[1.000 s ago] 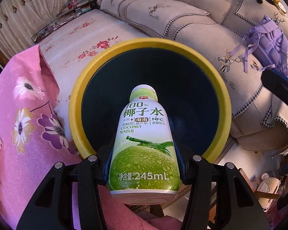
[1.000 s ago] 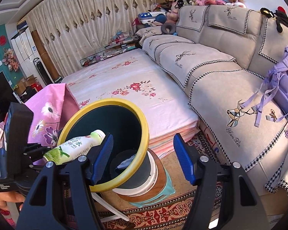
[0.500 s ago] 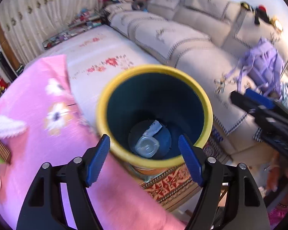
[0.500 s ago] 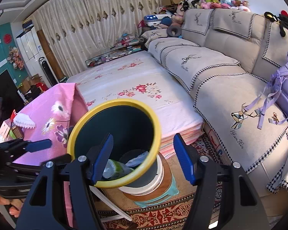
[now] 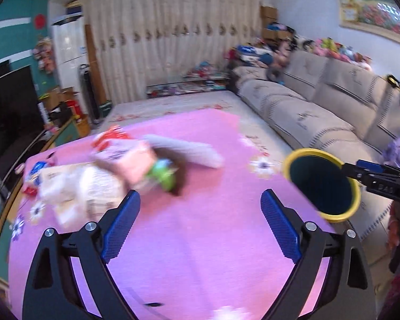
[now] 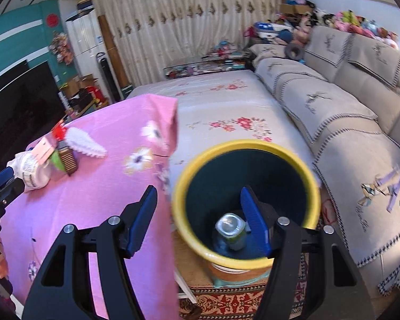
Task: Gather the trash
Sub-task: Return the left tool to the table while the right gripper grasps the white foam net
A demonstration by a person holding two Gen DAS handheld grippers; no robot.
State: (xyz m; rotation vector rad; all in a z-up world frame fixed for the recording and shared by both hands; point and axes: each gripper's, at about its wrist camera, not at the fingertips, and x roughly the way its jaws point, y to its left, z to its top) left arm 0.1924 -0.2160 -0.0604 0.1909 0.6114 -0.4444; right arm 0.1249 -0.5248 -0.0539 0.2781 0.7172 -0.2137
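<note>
Right wrist view is showing the coconut-water bottle lying inside the yellow-rimmed bin (one piece done), while both the left gripper and right gripper are gaping empty and blurred wrappers are waiting beside it on the pink cloth.

The bin looks like smooth plastic, its yellow rim faintly glossy and its dark inner wall matt. Inside the bin, a bottle shows a shiny, reflective end. Left of the bin, the pink tablecloth is soft, matt cloth with printed flowers. Right of the bin, the sofa has a matt woven cover. Both grippers' pads are blue with a rough, dimpled texture, on matt black plastic arms.
</note>
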